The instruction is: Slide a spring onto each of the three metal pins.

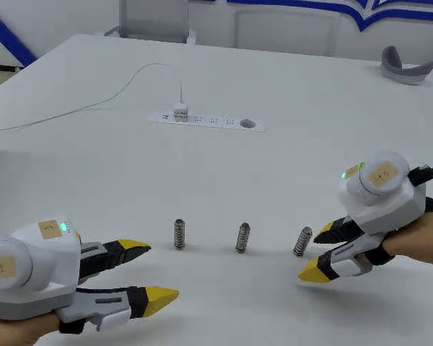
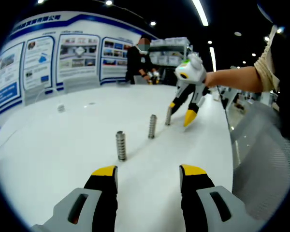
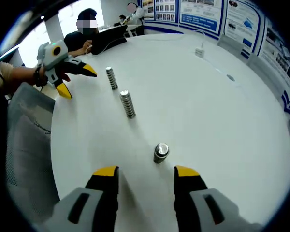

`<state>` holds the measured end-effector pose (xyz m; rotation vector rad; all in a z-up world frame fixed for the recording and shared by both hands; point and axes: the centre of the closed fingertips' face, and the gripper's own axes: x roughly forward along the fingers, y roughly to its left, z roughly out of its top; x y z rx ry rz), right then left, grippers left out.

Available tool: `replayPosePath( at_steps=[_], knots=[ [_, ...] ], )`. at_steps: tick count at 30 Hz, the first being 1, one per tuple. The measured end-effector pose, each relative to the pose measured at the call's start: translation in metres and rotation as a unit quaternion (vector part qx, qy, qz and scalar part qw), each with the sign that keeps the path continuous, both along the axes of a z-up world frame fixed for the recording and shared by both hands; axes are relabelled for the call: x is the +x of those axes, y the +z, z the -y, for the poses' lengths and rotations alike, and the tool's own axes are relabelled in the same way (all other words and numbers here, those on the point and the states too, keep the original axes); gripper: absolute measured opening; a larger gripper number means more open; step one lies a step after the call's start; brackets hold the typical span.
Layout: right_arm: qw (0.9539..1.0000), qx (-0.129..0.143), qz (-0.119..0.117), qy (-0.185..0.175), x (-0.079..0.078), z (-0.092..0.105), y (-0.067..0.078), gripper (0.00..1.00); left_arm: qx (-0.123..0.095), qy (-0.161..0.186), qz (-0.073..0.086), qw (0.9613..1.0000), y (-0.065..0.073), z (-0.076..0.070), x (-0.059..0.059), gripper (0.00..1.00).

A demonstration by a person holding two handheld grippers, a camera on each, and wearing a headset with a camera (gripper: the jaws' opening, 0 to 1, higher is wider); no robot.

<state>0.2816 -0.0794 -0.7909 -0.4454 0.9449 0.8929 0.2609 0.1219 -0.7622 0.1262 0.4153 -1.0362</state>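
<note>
Three metal pins stand in a row on the white table, each wrapped by a spring: the left one (image 1: pixel 179 234), the middle one (image 1: pixel 243 237) and the right one (image 1: pixel 302 241). My left gripper (image 1: pixel 148 271) hovers open at the lower left, a short way from the left pin (image 2: pixel 121 145). My right gripper (image 1: pixel 319 251) is open just right of the right pin (image 3: pixel 160 152), which stands a little ahead of its yellow tips. The left gripper view also has the middle pin (image 2: pixel 152 126), the far pin (image 2: pixel 168 116) and the right gripper (image 2: pixel 180 110).
A white power strip (image 1: pixel 206 120) with a plugged adapter and a cable (image 1: pixel 94 104) lies mid-table. A grey curved object (image 1: pixel 406 68) rests at the far right. People sit at the table's far end (image 3: pixel 89 29). The table edge (image 2: pixel 237 159) is near.
</note>
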Motion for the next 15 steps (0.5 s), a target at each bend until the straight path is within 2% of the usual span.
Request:
replayPosePath(
  at_steps=[6,15],
  knots=[
    [0.9999,0.008,0.005,-0.010,-0.008,0.002,-0.002,0.47,-0.001,0.001,-0.001,1.0000,0.000,-0.001,-0.001,0.52],
    [0.9986,0.029,0.030,-0.031,-0.018,0.004,0.000,0.48,-0.002,0.004,-0.003,1.0000,-0.001,-0.004,-0.003,0.52]
  ],
)
